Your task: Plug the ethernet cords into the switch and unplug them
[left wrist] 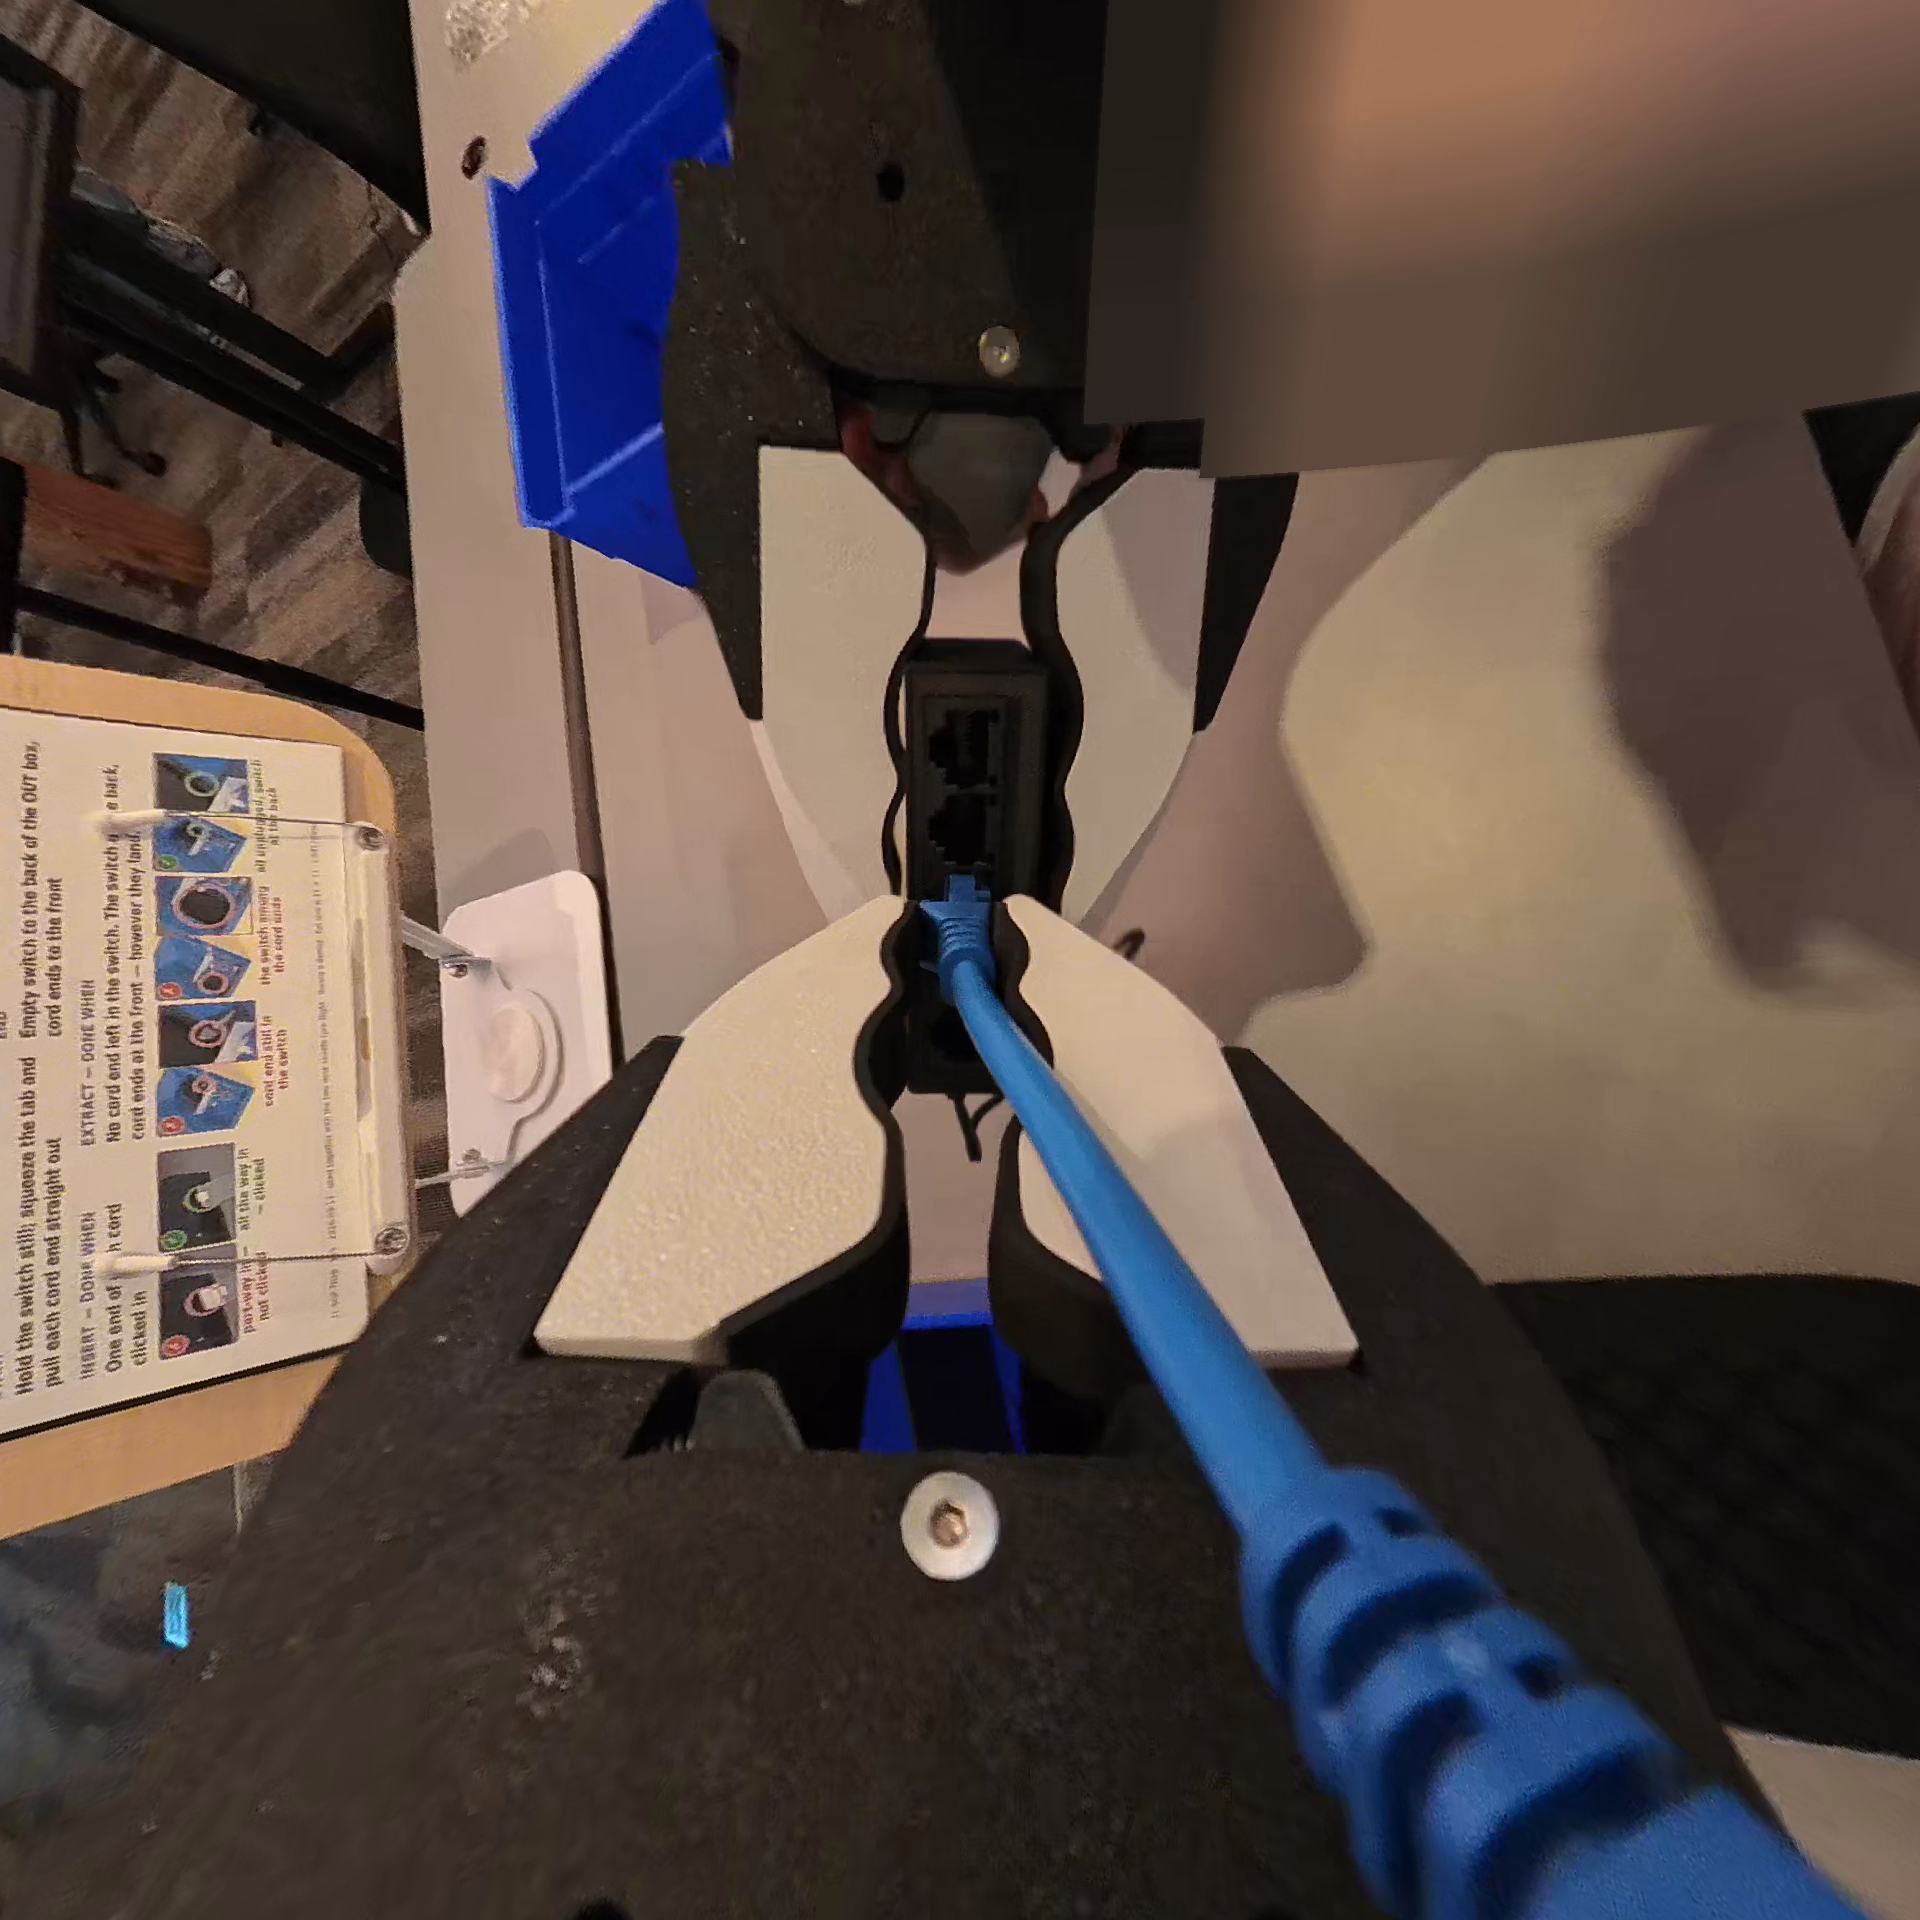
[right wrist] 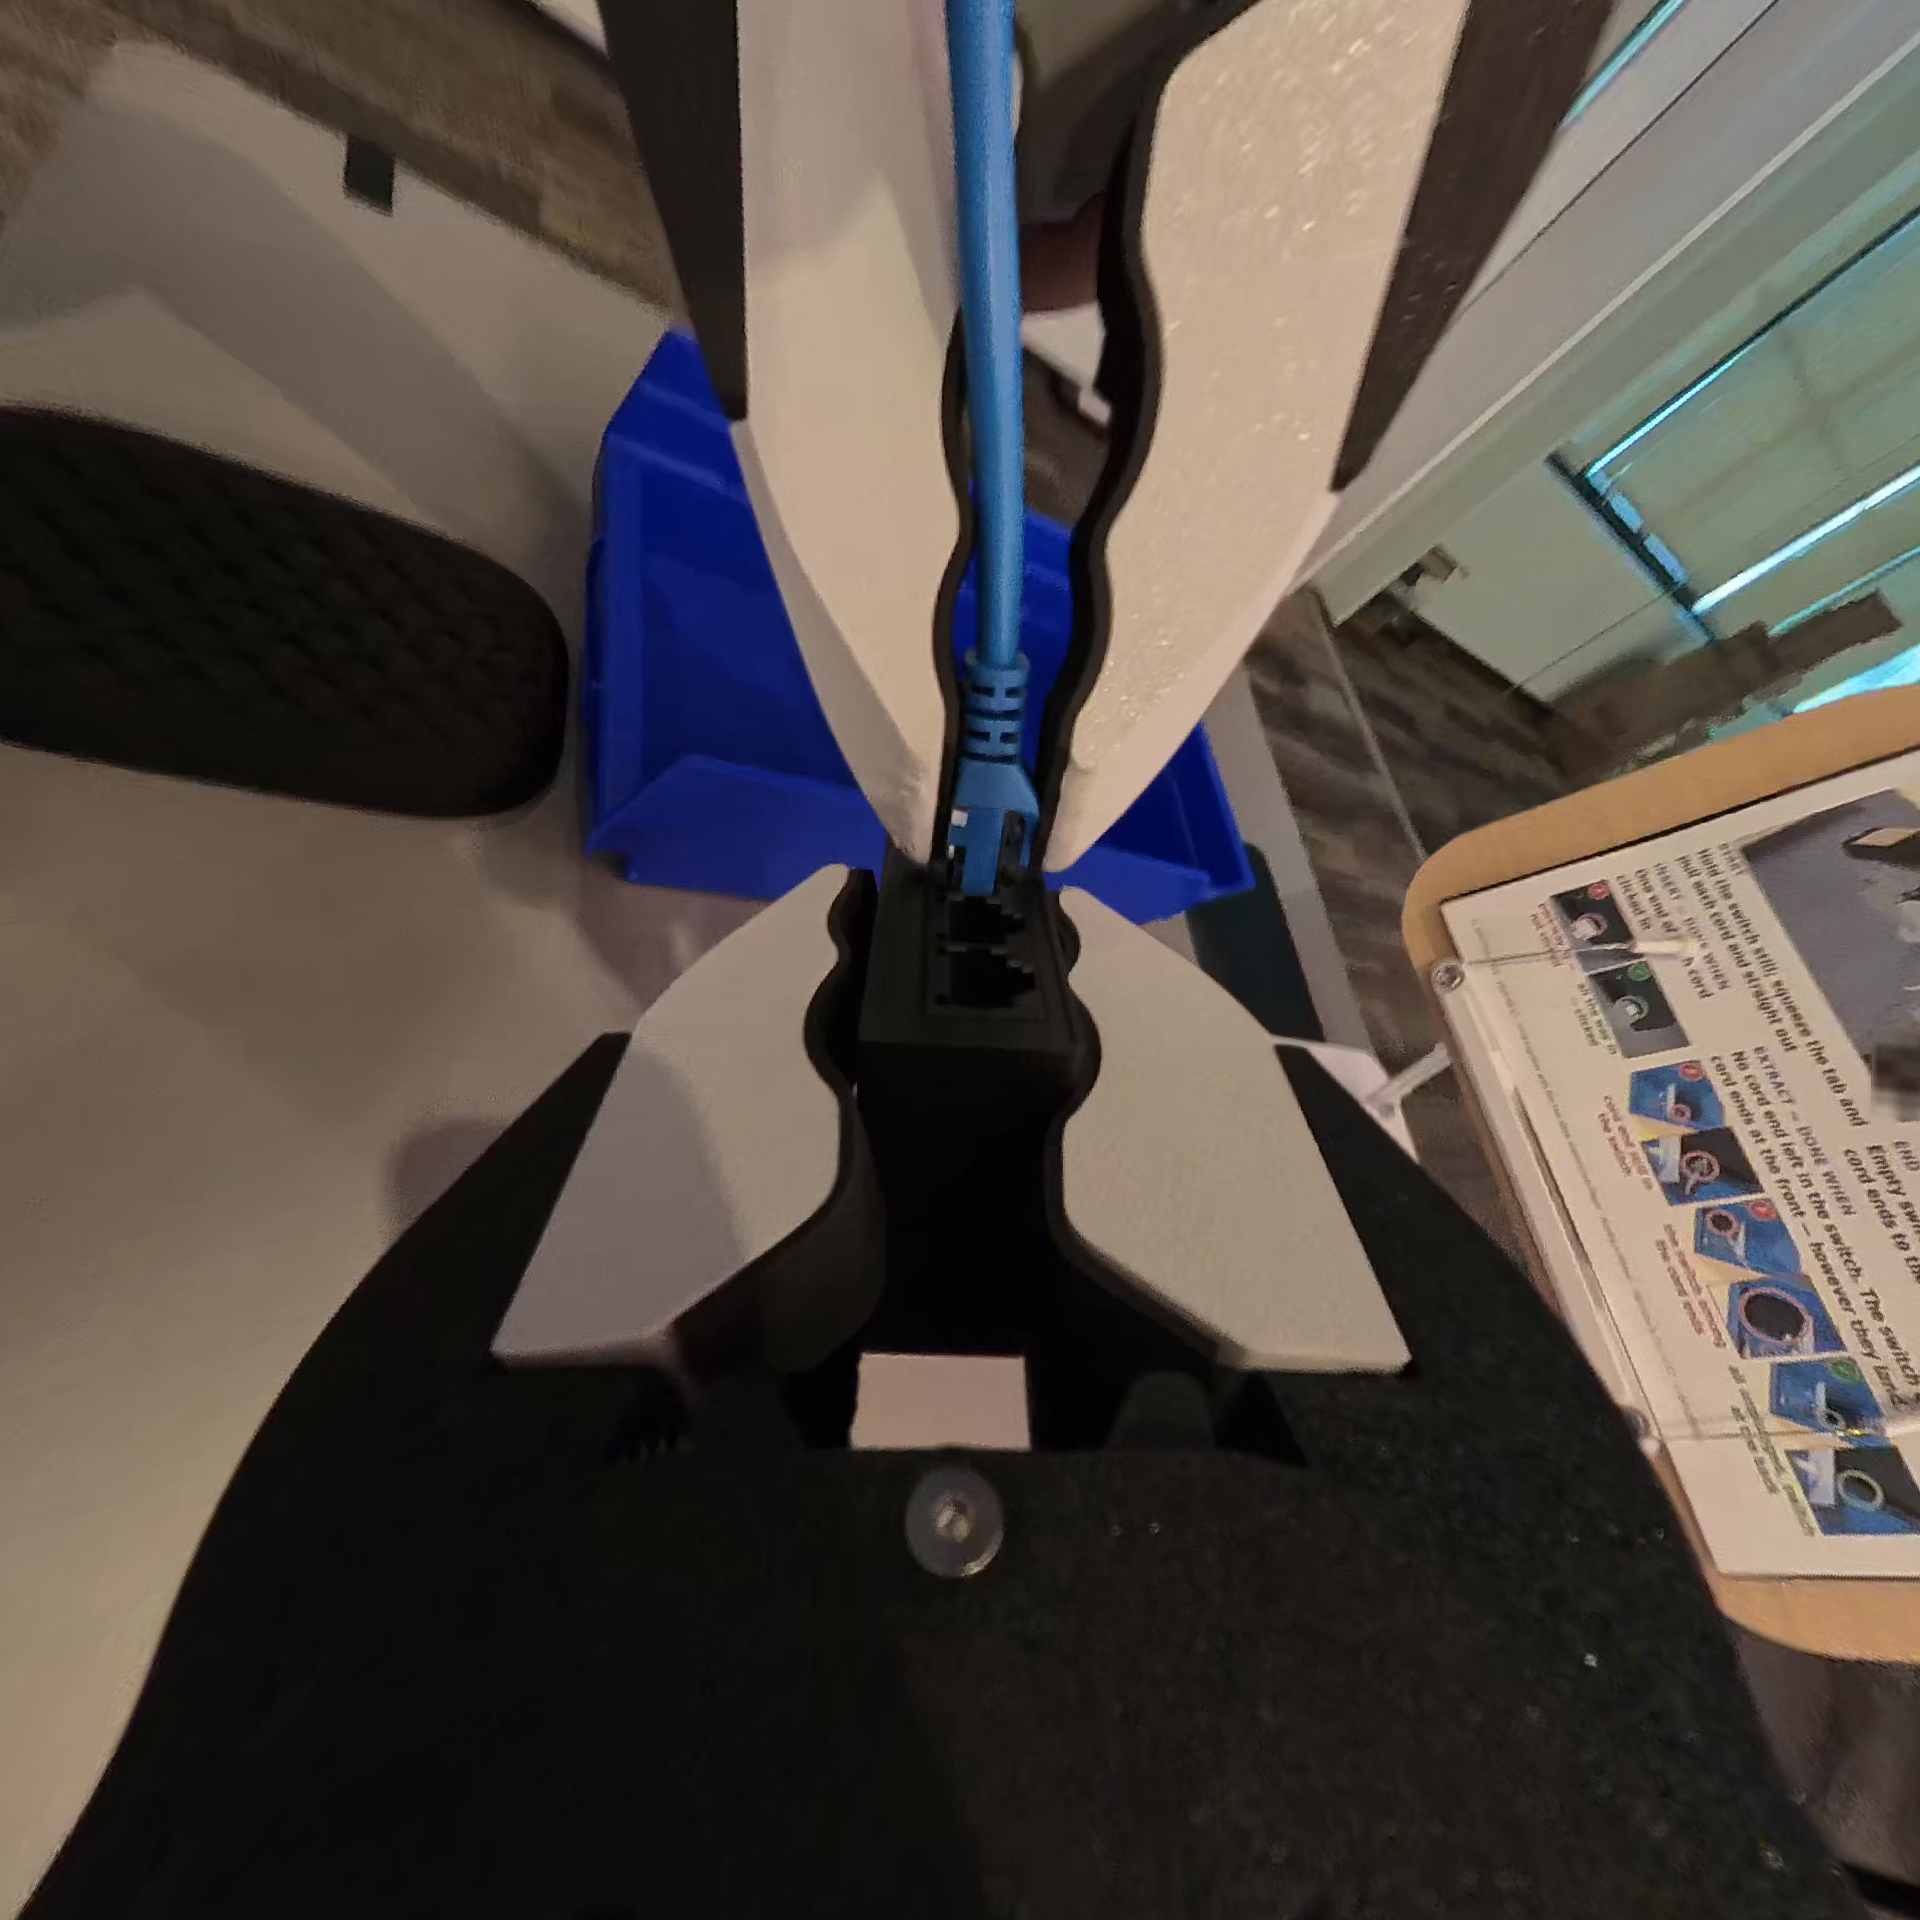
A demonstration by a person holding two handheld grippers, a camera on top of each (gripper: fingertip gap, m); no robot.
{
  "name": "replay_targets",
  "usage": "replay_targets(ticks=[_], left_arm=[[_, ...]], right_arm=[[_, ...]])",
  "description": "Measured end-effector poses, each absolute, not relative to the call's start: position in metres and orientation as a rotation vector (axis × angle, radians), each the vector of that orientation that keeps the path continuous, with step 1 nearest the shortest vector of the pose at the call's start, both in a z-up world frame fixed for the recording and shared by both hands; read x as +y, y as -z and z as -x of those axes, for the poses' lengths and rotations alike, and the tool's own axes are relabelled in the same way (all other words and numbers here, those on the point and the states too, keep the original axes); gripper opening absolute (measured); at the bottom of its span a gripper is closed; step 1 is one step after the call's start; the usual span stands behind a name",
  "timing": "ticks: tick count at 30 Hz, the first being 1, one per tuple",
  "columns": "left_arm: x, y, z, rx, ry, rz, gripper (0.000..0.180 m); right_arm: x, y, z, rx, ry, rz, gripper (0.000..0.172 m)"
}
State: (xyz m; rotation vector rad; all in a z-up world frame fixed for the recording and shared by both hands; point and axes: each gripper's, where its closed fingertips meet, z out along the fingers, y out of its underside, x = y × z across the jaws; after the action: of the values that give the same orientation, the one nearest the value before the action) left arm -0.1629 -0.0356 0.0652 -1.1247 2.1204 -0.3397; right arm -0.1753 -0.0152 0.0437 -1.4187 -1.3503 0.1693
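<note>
White table [right wrist: 208, 987] with a blue bin [right wrist: 686, 665] on it, both tools meeting at the switch.

Can't see what's in the bin from either angle. Off the table edge there's a laminated instruction sheet [left wrist: 166, 1039] on a tan board, printed text plus little photo panels. Right tool [right wrist: 961, 997] is clamped around the black switch [right wrist: 966, 997], held up off the table with two ports empty. Left tool [left wrist: 961, 935] is squeezed on the blue ethernet cord's plug [left wrist: 961, 920], right at the next port.
</note>
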Motion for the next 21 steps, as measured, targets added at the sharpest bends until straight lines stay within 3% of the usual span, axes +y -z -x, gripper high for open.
replay_targets(ticks=[3,6,21], left_arm=[[-0.034,-0.071,0.156,2.097,0.378,1.144,0.012],[-0.037,-0.07,0.148,2.083,0.415,1.133,0.012],[-0.034,-0.073,0.137,2.08,0.362,1.148,0.012]], right_arm=[[-0.014,-0.057,0.175,-1.272,-0.314,1.378,0.031],[-0.015,-0.06,0.177,-1.254,-0.357,1.349,0.05],[-0.003,-0.057,0.156,-1.268,-0.126,1.412,0.047]])
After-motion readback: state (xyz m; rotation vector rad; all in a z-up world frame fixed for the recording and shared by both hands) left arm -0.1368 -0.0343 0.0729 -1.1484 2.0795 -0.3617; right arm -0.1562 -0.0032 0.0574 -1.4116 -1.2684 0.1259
